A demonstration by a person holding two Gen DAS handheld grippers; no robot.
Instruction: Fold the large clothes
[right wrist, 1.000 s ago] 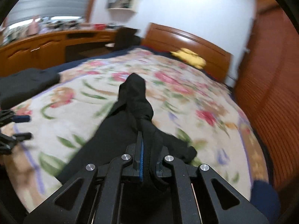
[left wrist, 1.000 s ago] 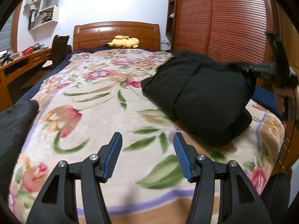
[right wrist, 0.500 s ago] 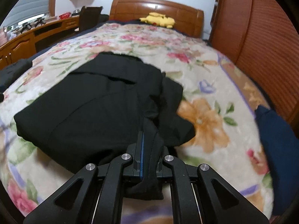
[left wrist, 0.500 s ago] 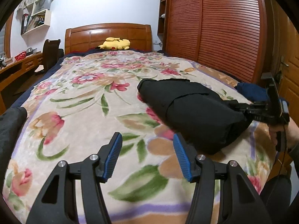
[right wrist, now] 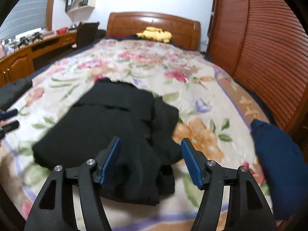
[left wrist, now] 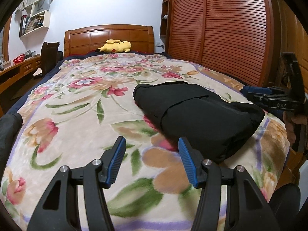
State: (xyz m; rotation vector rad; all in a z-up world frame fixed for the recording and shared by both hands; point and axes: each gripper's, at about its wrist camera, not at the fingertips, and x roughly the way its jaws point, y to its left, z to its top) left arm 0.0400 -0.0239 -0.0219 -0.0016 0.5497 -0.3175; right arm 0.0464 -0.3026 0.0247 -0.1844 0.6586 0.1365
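Note:
A folded black garment (left wrist: 198, 113) lies on the floral bedspread (left wrist: 77, 100) near the bed's foot, right of centre; it also shows in the right wrist view (right wrist: 115, 127). My left gripper (left wrist: 152, 159) is open and empty, hovering over the bedspread just left of the garment. My right gripper (right wrist: 151, 160) is open, its jaws apart above the garment's near edge, holding nothing. It also shows at the right edge of the left wrist view (left wrist: 269, 96).
A yellow plush toy (left wrist: 115, 46) lies by the wooden headboard (left wrist: 109, 36). A navy garment (right wrist: 277, 154) sits at the bed's right edge. Another dark garment (left wrist: 8, 130) lies at the left edge. Slatted wardrobe doors (left wrist: 221, 28) stand right, a desk (right wrist: 25, 57) left.
My right gripper laid the black garment down on the bed, then opened and let it go. The left gripper stayed open and shifted slightly.

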